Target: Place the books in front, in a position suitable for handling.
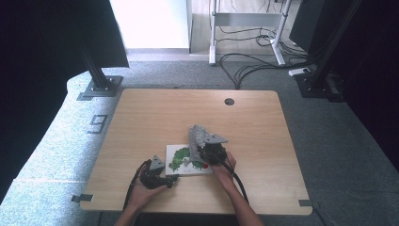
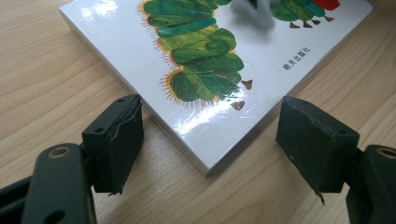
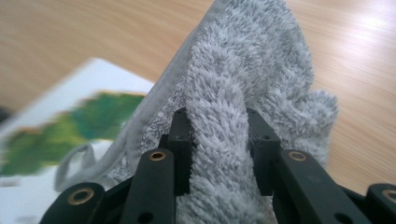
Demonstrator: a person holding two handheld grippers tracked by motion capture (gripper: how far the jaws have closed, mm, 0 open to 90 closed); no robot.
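Small black Chinese print on the white book cover [image 2: 299, 56] beside the caterpillar's feet, too small to read surely, digit 9 [image 1: 97, 124] on the floor left of the bench [image 1: 155, 113]

Table [image 1: 150, 117] is showing light wood-grain, matt and smooth. Book [image 2: 140, 70] cover is reflecting glare: glossy, probably laminated card. Cloth [image 3: 243, 93] is looking like grey terry, fluffy pile, stitched hem. Left gripper [image 2: 210, 135] pads [image 2: 317, 144] are appearing matt black, ragged-edged.
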